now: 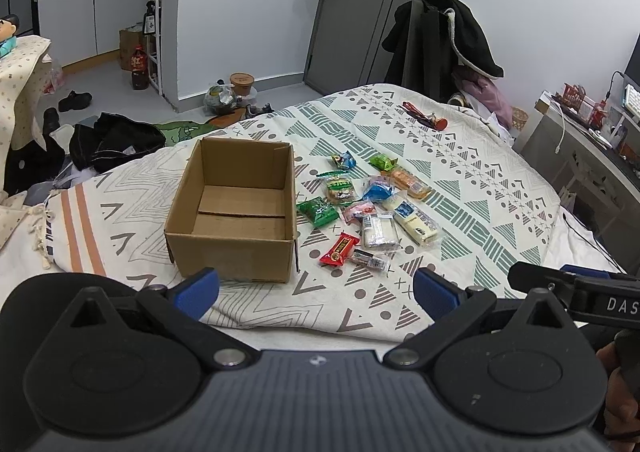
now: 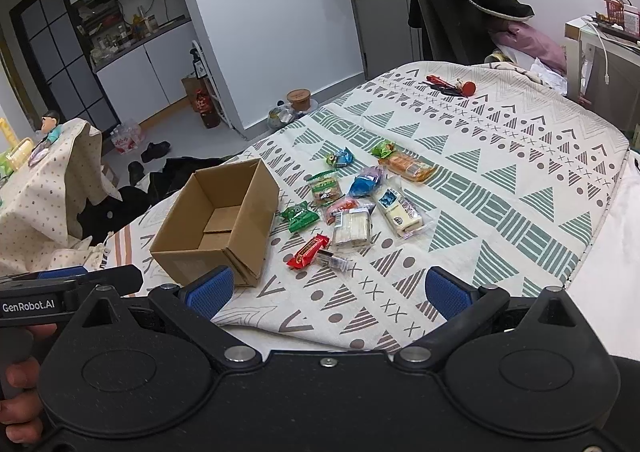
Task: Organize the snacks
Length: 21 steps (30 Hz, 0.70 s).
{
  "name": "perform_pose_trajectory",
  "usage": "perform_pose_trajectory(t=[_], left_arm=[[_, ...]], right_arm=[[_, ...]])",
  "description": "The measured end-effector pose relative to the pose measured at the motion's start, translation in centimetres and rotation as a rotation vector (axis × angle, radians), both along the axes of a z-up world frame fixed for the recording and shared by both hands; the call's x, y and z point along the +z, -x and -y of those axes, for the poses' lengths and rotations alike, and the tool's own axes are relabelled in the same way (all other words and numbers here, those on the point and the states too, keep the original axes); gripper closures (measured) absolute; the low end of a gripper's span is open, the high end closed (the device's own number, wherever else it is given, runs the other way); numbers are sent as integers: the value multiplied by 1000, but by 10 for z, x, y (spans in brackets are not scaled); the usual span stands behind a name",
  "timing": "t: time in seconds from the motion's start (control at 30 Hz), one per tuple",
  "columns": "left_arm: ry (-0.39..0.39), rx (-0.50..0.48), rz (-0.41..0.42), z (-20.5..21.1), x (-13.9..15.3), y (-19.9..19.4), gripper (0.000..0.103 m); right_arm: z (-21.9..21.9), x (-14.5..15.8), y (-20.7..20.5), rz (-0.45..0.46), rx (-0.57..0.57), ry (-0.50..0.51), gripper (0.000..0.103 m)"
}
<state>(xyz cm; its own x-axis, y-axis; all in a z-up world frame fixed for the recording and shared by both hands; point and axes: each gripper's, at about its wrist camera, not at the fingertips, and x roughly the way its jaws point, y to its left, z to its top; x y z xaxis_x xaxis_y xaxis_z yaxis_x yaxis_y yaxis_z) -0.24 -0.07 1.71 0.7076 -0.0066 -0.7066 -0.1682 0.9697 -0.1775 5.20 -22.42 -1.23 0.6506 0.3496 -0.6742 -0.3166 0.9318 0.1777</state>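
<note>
An open, empty cardboard box [image 1: 236, 208] [image 2: 218, 224] stands on the patterned bedspread [image 1: 480, 188] [image 2: 500, 172]. Just right of it lie several wrapped snacks: a red bar [image 1: 339, 249] [image 2: 308, 251], a green packet [image 1: 318, 211] [image 2: 300, 216], a white wafer pack [image 1: 378, 232] [image 2: 352, 228], a blue packet [image 1: 378, 190] [image 2: 364, 184] and an orange pack [image 1: 408, 181] [image 2: 406, 166]. My left gripper [image 1: 316, 294] hovers open at the bed's near edge, short of the box. My right gripper [image 2: 328, 290] is open too, near the same edge, with nothing between its fingers.
Red-handled scissors and a small red object [image 1: 424, 116] [image 2: 452, 86] lie at the bed's far side. Dark clothes and shoes [image 1: 112, 140] litter the floor left of the bed. A chair draped with coats [image 1: 440, 44] stands behind. A desk [image 1: 592, 132] runs along the right.
</note>
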Motion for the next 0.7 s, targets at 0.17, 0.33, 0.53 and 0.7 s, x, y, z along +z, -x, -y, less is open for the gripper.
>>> perform_pose_trajectory(t=[0.17,0.33,0.53,0.7], left_arm=[[-9,-7,-3,4,-6,-7,0],[0,-12,-12,6,-14,-16,0],[8,-9,-11,14,-16,-35,0],[3,-25,-11,24,-21,-51,0]], right_arm=[[2,-2,-5,-8,-8,-5,0],[9,-5,-17,-17,-11,-7,0],[14,-9,-34,-19,3,0,0],[18,-15,-54,-31,2,7,0]])
